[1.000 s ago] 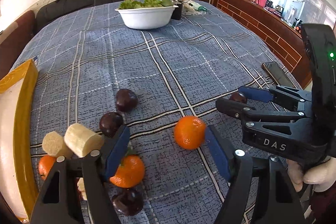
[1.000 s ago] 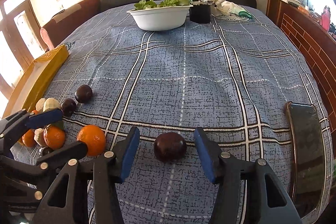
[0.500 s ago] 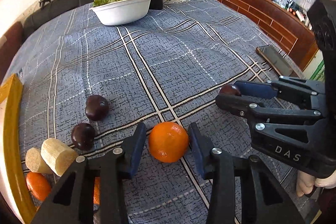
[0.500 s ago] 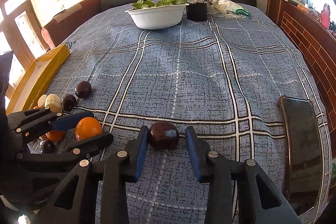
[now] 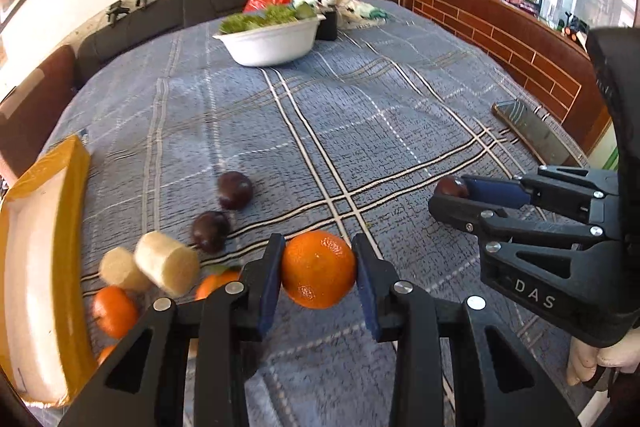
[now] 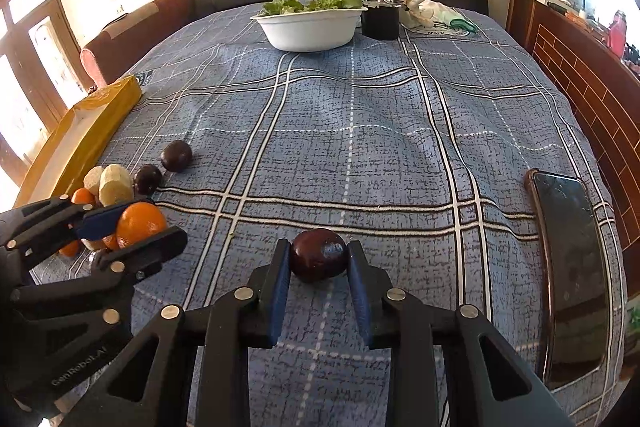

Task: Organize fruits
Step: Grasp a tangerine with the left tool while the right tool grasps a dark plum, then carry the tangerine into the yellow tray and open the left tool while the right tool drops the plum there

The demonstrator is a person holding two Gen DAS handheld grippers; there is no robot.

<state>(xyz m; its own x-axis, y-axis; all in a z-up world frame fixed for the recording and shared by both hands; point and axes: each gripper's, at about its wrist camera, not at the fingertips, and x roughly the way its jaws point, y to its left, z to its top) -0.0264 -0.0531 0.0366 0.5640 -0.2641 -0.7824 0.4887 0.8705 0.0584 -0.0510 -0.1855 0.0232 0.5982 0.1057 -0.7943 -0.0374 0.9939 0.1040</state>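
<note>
My left gripper point(image 5: 318, 269) is shut on an orange point(image 5: 318, 269), which also shows in the right wrist view point(image 6: 140, 225), and holds it just above the blue plaid cloth. My right gripper point(image 6: 319, 261) is shut on a dark plum point(image 6: 319, 261), also seen at its tip in the left wrist view point(image 5: 450, 187). Two more plums point(image 5: 234, 190) point(image 5: 210, 231), two pale peeled chunks point(image 5: 166, 263) and other oranges point(image 5: 114, 311) lie by the yellow tray point(image 5: 68, 267) at the left.
A white bowl of greens point(image 6: 310, 27) and a black cup point(image 6: 380, 21) stand at the far end. A phone point(image 6: 572, 251) lies near the right edge of the cloth. A sofa runs behind, and a wooden counter along the right.
Both grippers have closed: the left onto the orange, the right onto the plum. The left gripper has lifted the orange slightly off the cloth.
</note>
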